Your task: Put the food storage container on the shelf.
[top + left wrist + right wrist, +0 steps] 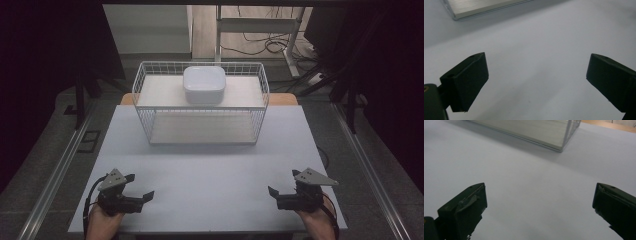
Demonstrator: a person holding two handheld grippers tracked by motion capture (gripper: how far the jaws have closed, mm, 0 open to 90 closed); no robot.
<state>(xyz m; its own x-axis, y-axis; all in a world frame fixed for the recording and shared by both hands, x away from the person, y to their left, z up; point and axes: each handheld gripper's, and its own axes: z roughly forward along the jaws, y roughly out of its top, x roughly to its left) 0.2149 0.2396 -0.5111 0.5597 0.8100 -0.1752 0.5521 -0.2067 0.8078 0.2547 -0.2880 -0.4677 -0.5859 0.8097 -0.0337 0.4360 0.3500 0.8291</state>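
White bowl (203, 84) sat on wire rack (142, 100) top shelf, table (210, 165) far edge; left gripper (140, 187), right gripper (281, 184) gaped wide at near corners.

Worktop (210, 170): smooth, matt pale-grey surface. Far centre, wire basket (142, 85): thin white-coated metal mesh with pale matt shelf boards. White container (203, 84): glossy, smooth plastic. Near corners, gripper fingers (466, 82): matt black, plastic-looking, with scuffed edges.
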